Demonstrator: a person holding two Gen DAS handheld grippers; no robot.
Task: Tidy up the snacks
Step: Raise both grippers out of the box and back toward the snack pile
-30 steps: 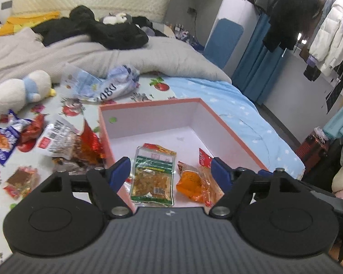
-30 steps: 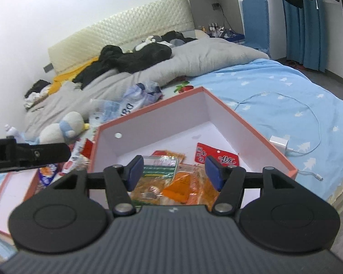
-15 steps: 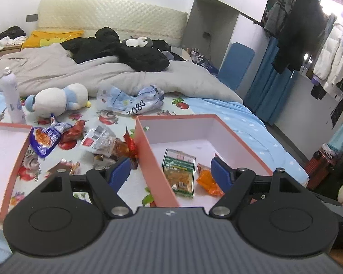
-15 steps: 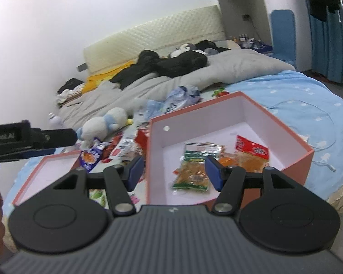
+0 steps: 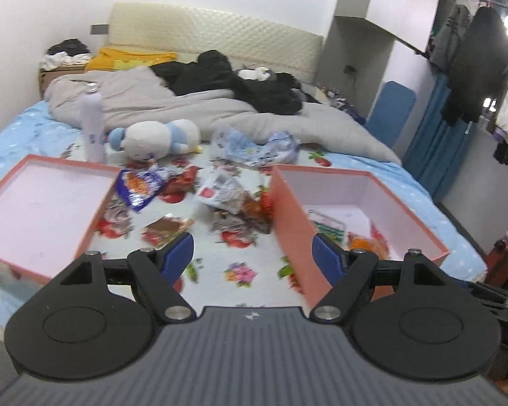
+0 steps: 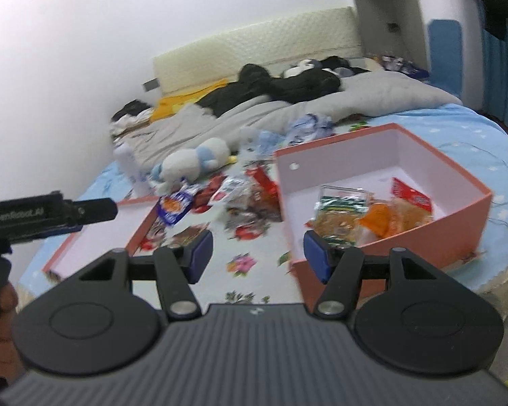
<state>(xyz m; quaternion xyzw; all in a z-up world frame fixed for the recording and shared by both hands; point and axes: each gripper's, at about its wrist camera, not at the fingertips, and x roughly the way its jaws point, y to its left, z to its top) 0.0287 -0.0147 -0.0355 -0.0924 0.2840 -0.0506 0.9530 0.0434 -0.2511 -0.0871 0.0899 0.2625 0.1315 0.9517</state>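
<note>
A salmon box on the bed holds a green snack packet, an orange packet and a red one. Its empty lid lies to the left. Between them lie loose snacks: a blue-purple bag, a white-red packet and a brown bar. My left gripper is open and empty above the floral sheet between box and lid. My right gripper is open and empty by the box's near-left corner. The left gripper body shows in the right wrist view.
A plush toy, a white spray bottle and a crumpled plastic bag lie behind the snacks. A grey duvet with black clothes fills the back of the bed. A white cable lies right of the box.
Both grippers have pulled back from above the box and swung left, so the lid and loose snacks now show. Both stay open and empty.
</note>
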